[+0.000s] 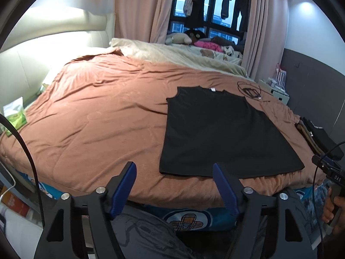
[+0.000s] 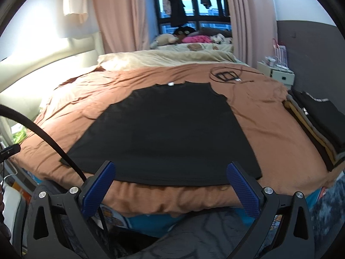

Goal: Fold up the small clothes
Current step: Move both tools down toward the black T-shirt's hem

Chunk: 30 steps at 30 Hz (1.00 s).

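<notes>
Left wrist view: left gripper (image 1: 174,168) jaws wide apart, holding nothing, at the bed's near edge. Black shirt (image 1: 217,136) flat on the brown duvet (image 1: 97,112), collar away from the camera; stack of folded clothes (image 1: 317,138) right of the shirt.

Right wrist view: right gripper (image 2: 170,168) jaws wide apart, holding nothing, over the shirt's (image 2: 163,133) hem. Coiled cable (image 2: 226,75) beyond the shirt; folded stack (image 2: 319,125) to its right.

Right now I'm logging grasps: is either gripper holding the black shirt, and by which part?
Nothing is held. The left gripper and right gripper are both open, short of the black shirt, which lies flat on the bedspread.
</notes>
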Motion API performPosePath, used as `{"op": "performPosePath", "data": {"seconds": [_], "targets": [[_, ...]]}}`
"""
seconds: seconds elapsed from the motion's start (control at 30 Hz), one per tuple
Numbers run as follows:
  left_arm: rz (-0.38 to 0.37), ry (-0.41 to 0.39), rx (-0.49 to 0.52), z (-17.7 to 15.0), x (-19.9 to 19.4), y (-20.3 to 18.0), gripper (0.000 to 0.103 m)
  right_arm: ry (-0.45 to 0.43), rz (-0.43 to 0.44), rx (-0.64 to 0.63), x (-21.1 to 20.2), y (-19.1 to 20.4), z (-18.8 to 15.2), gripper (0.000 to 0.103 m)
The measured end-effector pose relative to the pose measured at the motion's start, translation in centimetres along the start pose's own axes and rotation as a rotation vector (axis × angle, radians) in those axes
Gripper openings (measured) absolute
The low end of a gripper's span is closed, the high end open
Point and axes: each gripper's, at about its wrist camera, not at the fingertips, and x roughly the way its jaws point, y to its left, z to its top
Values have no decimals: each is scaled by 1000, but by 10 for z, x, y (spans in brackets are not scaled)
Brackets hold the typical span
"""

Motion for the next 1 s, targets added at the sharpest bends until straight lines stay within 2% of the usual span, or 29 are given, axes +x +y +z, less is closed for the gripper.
{"op": "performPosePath", "data": {"seconds": [0.23, 0.6, 0.9, 1.0], "targets": [[-4, 97, 0, 2, 49, 0, 56, 56, -52, 76, 23, -12, 11, 84], [24, 226, -17, 0, 110, 9, 50, 120, -91, 195, 43, -34, 23, 76], [90, 303, -3, -9, 144, 17, 34, 148, -84, 266, 63, -55, 31, 62], [87, 327, -21, -11, 153, 21, 31, 154, -72, 282, 68, -65, 30, 60]]}}
